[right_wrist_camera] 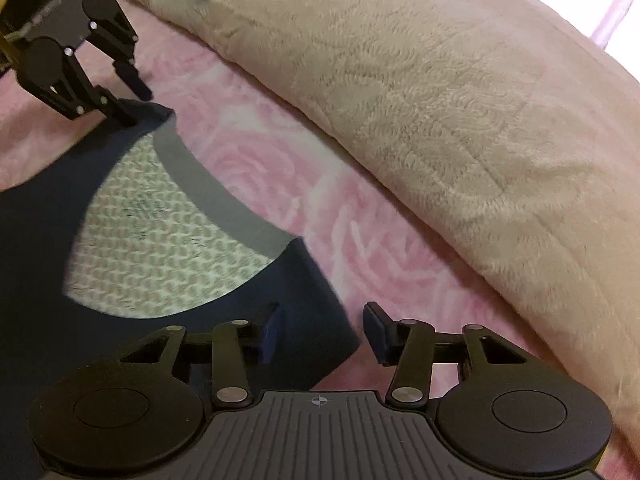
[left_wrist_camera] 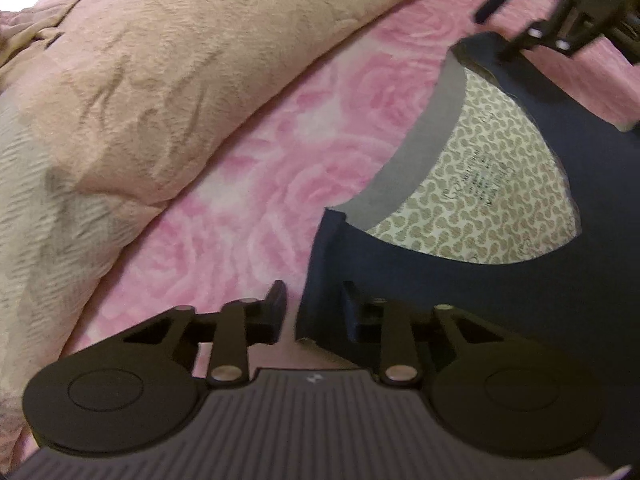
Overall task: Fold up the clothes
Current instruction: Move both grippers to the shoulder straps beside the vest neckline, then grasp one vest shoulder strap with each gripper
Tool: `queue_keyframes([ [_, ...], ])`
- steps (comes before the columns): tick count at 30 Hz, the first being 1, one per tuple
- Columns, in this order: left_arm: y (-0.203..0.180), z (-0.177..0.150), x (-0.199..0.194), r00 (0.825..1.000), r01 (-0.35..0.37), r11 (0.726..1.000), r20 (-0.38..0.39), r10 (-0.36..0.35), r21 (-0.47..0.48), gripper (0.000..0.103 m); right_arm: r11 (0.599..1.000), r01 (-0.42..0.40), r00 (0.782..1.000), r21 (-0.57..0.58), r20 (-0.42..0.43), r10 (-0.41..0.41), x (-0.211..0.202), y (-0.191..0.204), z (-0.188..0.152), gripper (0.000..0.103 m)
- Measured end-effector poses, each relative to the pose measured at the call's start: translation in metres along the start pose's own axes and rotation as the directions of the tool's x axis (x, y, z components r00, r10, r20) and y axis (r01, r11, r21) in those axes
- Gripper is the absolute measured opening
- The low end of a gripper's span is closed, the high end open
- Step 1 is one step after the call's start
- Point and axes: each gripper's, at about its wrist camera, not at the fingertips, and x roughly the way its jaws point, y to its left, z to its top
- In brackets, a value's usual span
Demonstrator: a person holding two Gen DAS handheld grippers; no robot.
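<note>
Where left claw [left_wrist_camera: 312,312] straddles, navy shirt's [left_wrist_camera: 460,292] shoulder edge

Both wrists look down, sharing shirt [left_wrist_camera: 500,288].

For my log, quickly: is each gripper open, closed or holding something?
Left gripper: open, navy shirt shoulder between its fingers.
Right gripper: open, other shoulder between its fingers.
</note>
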Motion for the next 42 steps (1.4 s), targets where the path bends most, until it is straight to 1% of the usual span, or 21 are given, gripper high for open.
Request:
queue_keyframes([
  [3, -0.006, 0.003, 0.003, 1.0, -0.019, 0.999, 0.001, 0.019, 0.032, 0.018, 0.999, -0.011, 0.999, -0.041, -0.032, 0.01, 0.015, -0.005, 0.003, 0.049],
  [4, -0.007, 0.003, 0.004, 1.0, -0.021, 0.999, 0.003, 0.021, 0.028, 0.017, 0.998, -0.016, 0.999, -0.053, -0.045, 0.014, 0.02, -0.007, 0.003, 0.049],
  [5, -0.007, 0.003, 0.005, 1.0, -0.023, 0.999, 0.005, 0.022, 0.023, 0.017, 0.999, -0.028, 0.999, -0.038, -0.046, 0.026, 0.021, -0.01, 0.003, 0.048],
  [6, -0.007, 0.004, 0.006, 1.0, -0.024, 1.0, 0.007, 0.024, 0.017, 0.015, 0.999, -0.04, 0.998, -0.023, -0.047, 0.039, 0.023, -0.012, 0.003, 0.033],
  [7, -0.008, 0.002, 0.005, 1.0, -0.024, 1.0, 0.011, 0.024, 0.012, 0.012, 0.998, -0.065, 0.997, -0.007, -0.045, 0.065, 0.023, -0.014, 0.003, 0.019],
  [8, -0.009, 0.001, 0.005, 1.0, -0.024, 1.0, 0.018, 0.024, 0.008, 0.009, 0.998, -0.059, 0.997, -0.015, -0.043, 0.058, 0.022, -0.01, 0.002, 0.014],
  [9, -0.01, 0.0, 0.003, 0.999, -0.026, 1.0, 0.024, 0.026, 0.003, 0.004, 0.998, -0.051, 0.998, -0.024, -0.042, 0.05, 0.02, -0.006, 0.002, 0.007],
  [10, -0.011, -0.001, 0.001, 0.999, -0.028, 1.0, 0.031, 0.028, -0.002, 0.002, 0.999, -0.044, 0.998, -0.032, -0.041, 0.043, 0.019, -0.003, 0.002, 0.003],
  [12, -0.013, -0.002, -0.008, 0.998, -0.042, 0.999, 0.048, 0.042, -0.013, 0.001, 0.998, 0.006, 1.0, -0.056, -0.021, -0.007, 0.011, 0.008, 0.001, 0.001],
  [16, -0.022, -0.008, -0.039, 0.993, -0.076, 0.997, 0.093, 0.076, -0.006, 0.001, 0.996, 0.08, 0.995, -0.034, 0.057, -0.078, -0.024, 0.021, -0.007, 0.001],
  [18, -0.031, -0.011, -0.06, 0.99, -0.085, 0.996, 0.116, 0.084, 0.001, 0.001, 0.996, 0.09, 0.992, -0.024, 0.09, -0.087, -0.046, 0.029, -0.011, 0.001],
  [20, -0.043, -0.019, -0.088, 0.987, -0.078, 0.997, 0.145, 0.075, 0.012, 0.001, 0.996, 0.089, 0.989, -0.016, 0.122, -0.087, -0.07, 0.04, -0.017, 0.001],
  [22, -0.064, -0.031, -0.117, 0.984, -0.054, 0.997, 0.173, 0.045, 0.047, 0.001, 0.997, 0.073, 0.985, -0.029, 0.157, -0.068, -0.102, 0.06, -0.028, 0.001],
  [25, -0.1, -0.05, -0.16, 0.979, -0.023, 0.995, 0.204, 0.003, 0.098, 0.001, 0.988, 0.087, 0.982, -0.13, 0.178, -0.063, -0.139, 0.106, -0.049, 0.001],
  [26, -0.117, -0.059, -0.173, 0.979, -0.016, 0.994, 0.203, -0.007, 0.109, 0.001, 0.982, 0.092, 0.981, -0.163, 0.185, -0.061, -0.151, 0.121, -0.056, 0.001],
  [30, -0.194, -0.099, -0.216, 0.982, -0.002, 0.987, 0.188, -0.029, 0.16, 0.001, 0.969, 0.071, 0.983, -0.238, 0.181, -0.027, -0.197, 0.184, -0.104, 0.001],
  [33, -0.257, -0.132, -0.231, 0.988, 0.003, 0.975, 0.15, -0.038, 0.224, 0.0, 0.965, 0.028, 0.989, -0.26, 0.147, 0.011, -0.221, 0.236, -0.154, 0.001],
  [36, -0.318, -0.165, -0.235, 0.992, 0.017, 0.96, 0.116, -0.051, 0.278, 0.0, 0.959, -0.006, 0.996, -0.283, 0.087, 0.032, -0.232, 0.286, -0.2, 0.001],
  [38, -0.348, -0.185, -0.233, 0.993, 0.03, 0.962, 0.105, -0.061, 0.27, 0.0, 0.964, -0.019, 0.998, -0.266, 0.046, 0.032, -0.233, 0.314, -0.227, 0.001],
  [40, -0.373, -0.204, -0.231, 0.992, 0.035, 0.96, 0.105, -0.066, 0.278, 0.0, 0.969, -0.015, 1.0, -0.247, 0.014, 0.019, -0.233, 0.341, -0.248, 0.0],
  [42, -0.394, -0.223, -0.23, 0.991, 0.018, 0.951, 0.122, -0.059, 0.308, 0.0, 0.97, 0.009, 1.0, -0.242, -0.003, -0.01, -0.233, 0.363, -0.262, 0.0],
])
